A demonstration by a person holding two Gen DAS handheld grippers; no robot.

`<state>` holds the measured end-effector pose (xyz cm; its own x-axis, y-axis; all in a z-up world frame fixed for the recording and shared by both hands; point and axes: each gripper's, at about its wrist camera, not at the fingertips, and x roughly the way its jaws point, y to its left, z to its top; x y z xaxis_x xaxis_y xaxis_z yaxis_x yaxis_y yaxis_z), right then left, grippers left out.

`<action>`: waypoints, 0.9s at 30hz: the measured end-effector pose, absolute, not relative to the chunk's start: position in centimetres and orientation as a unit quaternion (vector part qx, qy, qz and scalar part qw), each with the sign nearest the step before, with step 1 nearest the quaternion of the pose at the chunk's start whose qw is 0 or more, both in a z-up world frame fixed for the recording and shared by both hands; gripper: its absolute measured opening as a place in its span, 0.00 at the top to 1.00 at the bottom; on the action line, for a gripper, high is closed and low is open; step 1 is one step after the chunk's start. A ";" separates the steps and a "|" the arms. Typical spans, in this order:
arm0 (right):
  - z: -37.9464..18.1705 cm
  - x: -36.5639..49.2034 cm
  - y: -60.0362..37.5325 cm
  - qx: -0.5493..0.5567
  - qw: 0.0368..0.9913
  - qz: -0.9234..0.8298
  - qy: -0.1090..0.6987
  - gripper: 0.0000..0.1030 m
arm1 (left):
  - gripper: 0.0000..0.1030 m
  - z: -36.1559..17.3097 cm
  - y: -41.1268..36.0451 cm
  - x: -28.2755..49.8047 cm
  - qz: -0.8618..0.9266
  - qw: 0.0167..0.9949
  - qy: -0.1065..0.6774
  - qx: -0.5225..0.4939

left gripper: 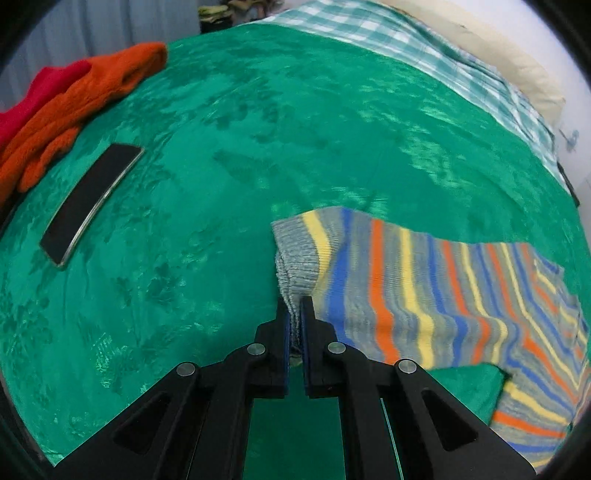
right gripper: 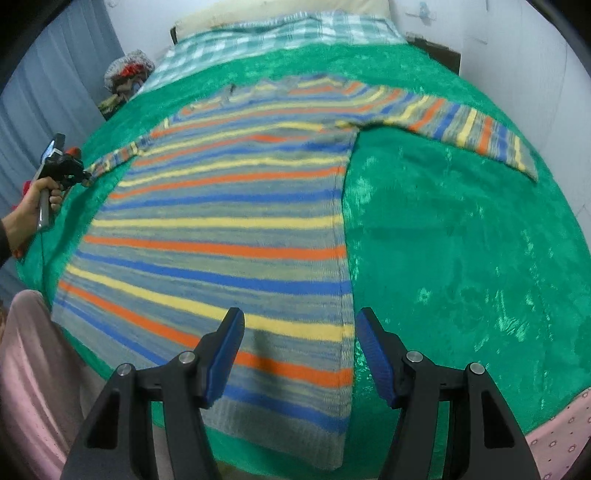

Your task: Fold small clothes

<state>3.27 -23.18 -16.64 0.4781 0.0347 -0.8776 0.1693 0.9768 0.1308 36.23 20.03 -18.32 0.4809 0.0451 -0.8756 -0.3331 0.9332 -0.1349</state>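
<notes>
Green plush blanket [right gripper: 443, 229] covers a bed, with a checked sheet [right gripper: 280, 33] and a pale pillow at the far end, grey curtain to one side. Striped knit sweater [right gripper: 229, 229] lies spread flat on the blanket, front or back I cannot tell, body squared up, both sleeves drawn outward. Laid open like this, it looks ready for a first fold, probably sleeves inward.

Left gripper [left gripper: 294, 314]: jaws fully closed, pinching the grey ribbed cuff [left gripper: 295, 266] of the left sleeve, which hangs slightly bunched between the pads. From the right wrist view the same gripper [right gripper: 86, 175] shows small at the blanket's left edge, held by a hand [right gripper: 33, 210], sleeve stretched out toward it. Likely reason: hold the cuff so the sleeve can be carried over the body.

Right gripper [right gripper: 299, 350]: jaws roughly half open, holding nothing, hovering above the sweater's lower right side seam near the hem. The right sleeve [right gripper: 465, 129] lies well apart, untouched.

Off the work area: an orange and red garment [left gripper: 74, 99] heaped at the blanket's edge, a dark phone [left gripper: 90, 203] flat nearby. Neither obstructs the fold.
</notes>
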 end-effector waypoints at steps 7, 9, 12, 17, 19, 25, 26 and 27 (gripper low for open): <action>-17.3 3.6 -23.0 0.094 0.847 -0.039 0.522 0.39 | 0.98 -19.6 21.6 37.0 0.136 0.839 0.513 -0.122; -17.4 3.7 -23.1 0.095 0.845 -0.040 0.524 0.39 | 0.94 -19.6 22.2 37.2 0.146 0.837 0.513 -0.122; -17.4 3.7 -23.4 0.102 0.844 -0.045 0.525 0.39 | 0.72 -19.1 23.1 36.5 0.164 0.829 0.519 -0.127; -16.2 3.3 -24.8 0.116 0.852 -0.082 0.503 0.24 | 0.26 -15.8 20.5 30.9 0.127 0.864 0.482 -0.073; -15.7 3.2 -25.7 0.123 0.853 -0.099 0.497 0.24 | 0.26 -14.8 17.3 27.4 0.069 0.871 0.485 -0.045; -14.1 3.4 -26.6 0.117 0.847 -0.089 0.511 0.24 | 0.21 -13.7 6.5 17.2 -0.120 0.869 0.481 -0.005; -13.9 3.7 -25.7 0.100 0.846 -0.073 0.518 0.24 | 0.21 -14.1 4.6 15.7 -0.149 0.863 0.483 0.001; -13.8 3.9 -25.1 0.089 0.845 -0.061 0.523 0.24 | 0.21 -14.6 2.7 14.2 -0.174 0.856 0.487 0.008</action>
